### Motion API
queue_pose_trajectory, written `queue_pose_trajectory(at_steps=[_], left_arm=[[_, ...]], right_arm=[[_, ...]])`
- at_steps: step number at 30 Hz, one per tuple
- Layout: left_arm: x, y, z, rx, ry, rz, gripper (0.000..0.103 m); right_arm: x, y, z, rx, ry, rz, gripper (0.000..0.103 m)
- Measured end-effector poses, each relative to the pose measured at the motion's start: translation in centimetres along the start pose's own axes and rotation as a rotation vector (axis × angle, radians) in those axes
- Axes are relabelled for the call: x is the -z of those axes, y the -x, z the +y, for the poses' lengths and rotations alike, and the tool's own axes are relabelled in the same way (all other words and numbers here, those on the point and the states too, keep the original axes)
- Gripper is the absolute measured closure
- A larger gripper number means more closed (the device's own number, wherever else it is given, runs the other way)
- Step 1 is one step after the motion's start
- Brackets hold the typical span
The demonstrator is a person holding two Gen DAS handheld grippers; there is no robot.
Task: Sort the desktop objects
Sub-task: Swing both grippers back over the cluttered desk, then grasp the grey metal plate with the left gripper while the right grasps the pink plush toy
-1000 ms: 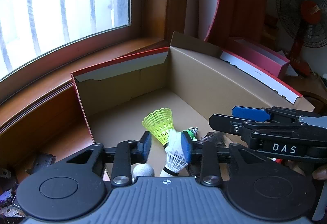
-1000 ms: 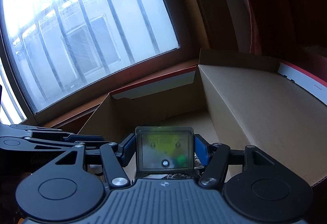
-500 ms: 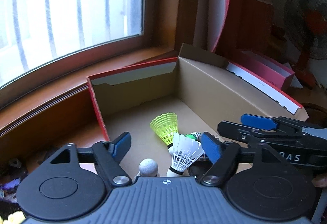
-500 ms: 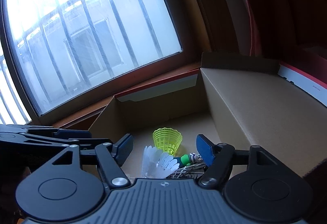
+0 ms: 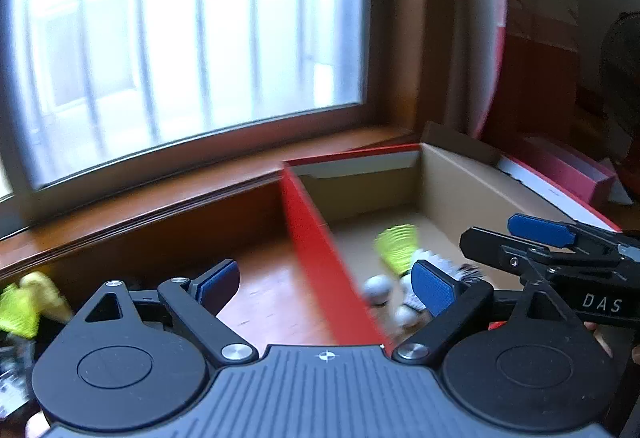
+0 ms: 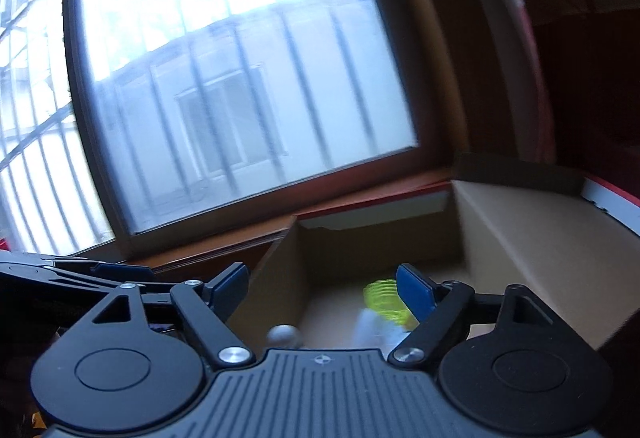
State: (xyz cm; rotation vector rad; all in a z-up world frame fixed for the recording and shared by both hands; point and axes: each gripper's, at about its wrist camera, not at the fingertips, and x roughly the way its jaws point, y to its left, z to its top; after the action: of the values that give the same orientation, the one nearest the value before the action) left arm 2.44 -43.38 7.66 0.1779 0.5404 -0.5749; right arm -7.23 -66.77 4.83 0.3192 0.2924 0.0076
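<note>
A red cardboard box [image 5: 316, 238] with a brown inside stands below the window. In it lie a yellow-green shuttlecock [image 5: 394, 244], a white shuttlecock [image 5: 434, 262] and small white balls [image 5: 378, 288]. My left gripper [image 5: 326, 286] is open and empty, straddling the box's red left wall. My right gripper [image 6: 320, 286] is also open and empty above the box's left part, with the yellow-green shuttlecock [image 6: 384, 300] and a white ball [image 6: 284, 336] blurred below it. The right gripper [image 5: 560, 258] shows at the right edge of the left wrist view.
A wooden window sill [image 5: 160, 198] runs behind the box, with wooden desk [image 5: 264, 298] to its left. Yellow-green items [image 5: 28, 306] lie at the far left. A red and white box [image 5: 560, 174] sits behind the right side. Both views are motion-blurred.
A second ago my left gripper held the white shuttlecock and my right a clear case; both opened and let go over the box. Both grippers have since swung left.
</note>
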Motion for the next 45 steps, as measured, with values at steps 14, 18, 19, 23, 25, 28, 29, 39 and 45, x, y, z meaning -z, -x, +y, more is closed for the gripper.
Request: queue_pose_trajectory(at_steps=[14,18,19,23,25,28,29,39,45], left_arm=[[11.0,11.4,12.9,-0.333,0.179,0.062,0.006],[15.5,13.6,16.9,-0.43,0.271,0.139,0.006],[16.5,14.0,17.7,-0.438,0.293,0.15,0.006],[19.4,15.5,20.3,-0.481,0.324,0.176,0.006],[20.8,16.1,21.4,-0.503,0.331,0.187,0.006],[22.3,16.6,22.5,-0.512,0.332,0.204,0.006],[22.7,16.6,22.9,-0.51,0.334,0.21,0.006],[24.2,15.0,24.3,-0.455,0.314,0.245,0.006],[24.9,14.6,24.7,-0.426,0.312,0.241,0.006]], right_arm=[[4.5,-1.2,14.5,-0.202,0.085,0.184,0.018],[7.1,-1.3,19.4,-0.267,0.137,0.273,0.018],[7.9,-1.3,20.6,-0.283,0.151,0.294,0.018],[10.9,-1.1,25.1,-0.319,0.22,0.381,0.018],[12.4,-1.2,26.9,-0.31,0.252,0.423,0.018],[13.9,-1.6,28.2,-0.295,0.252,0.468,0.018],[14.2,-1.7,28.4,-0.29,0.246,0.481,0.018],[16.7,-2.6,29.5,-0.234,0.197,0.555,0.018],[17.3,-3.1,29.5,-0.199,0.181,0.573,0.018]])
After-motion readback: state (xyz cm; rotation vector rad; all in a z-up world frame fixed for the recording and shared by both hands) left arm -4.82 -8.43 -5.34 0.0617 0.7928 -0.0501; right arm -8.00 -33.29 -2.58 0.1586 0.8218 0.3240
